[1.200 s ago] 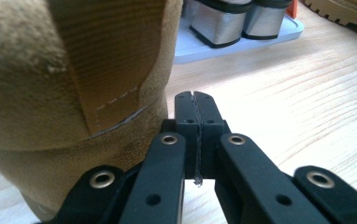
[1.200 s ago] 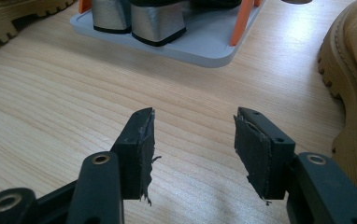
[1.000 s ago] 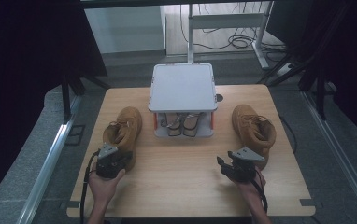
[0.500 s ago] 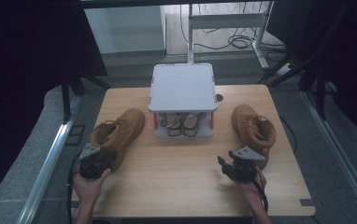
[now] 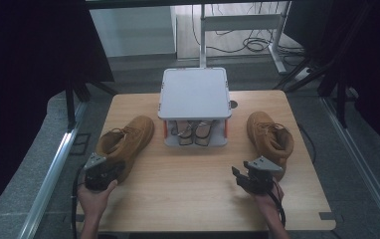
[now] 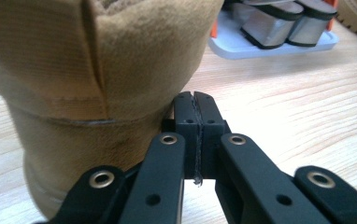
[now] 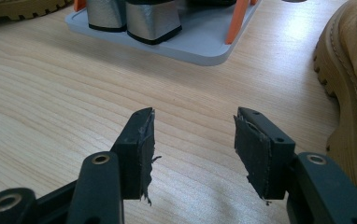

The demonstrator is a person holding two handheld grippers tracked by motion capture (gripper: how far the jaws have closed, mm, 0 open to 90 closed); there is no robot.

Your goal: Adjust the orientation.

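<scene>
Two tan boots lie on the wooden table [image 5: 193, 199]. The left boot [image 5: 128, 139] lies slanted, its toe toward the rack. My left gripper [image 5: 108, 163] is at its heel end, jaws shut with nothing between them. In the left gripper view the closed tips [image 6: 195, 100] rest against the right side of the boot's heel [image 6: 97, 60]. The right boot [image 5: 270, 137] stands at the right. Just in front of it my right gripper [image 5: 238, 174] hangs open over bare wood [image 7: 193, 126], the boot's sole [image 7: 345, 93] to its right.
A grey two-level rack [image 5: 194, 92] stands at the table's back middle, with silver shoes [image 5: 193, 132] on its lower shelf between orange posts. Its base [image 7: 200, 42] lies ahead of the right gripper. Metal rails run along both table sides.
My left gripper has moved left along the table's front. The left boot now lies more slanted, its heel end farther left. The right gripper has kept still.
</scene>
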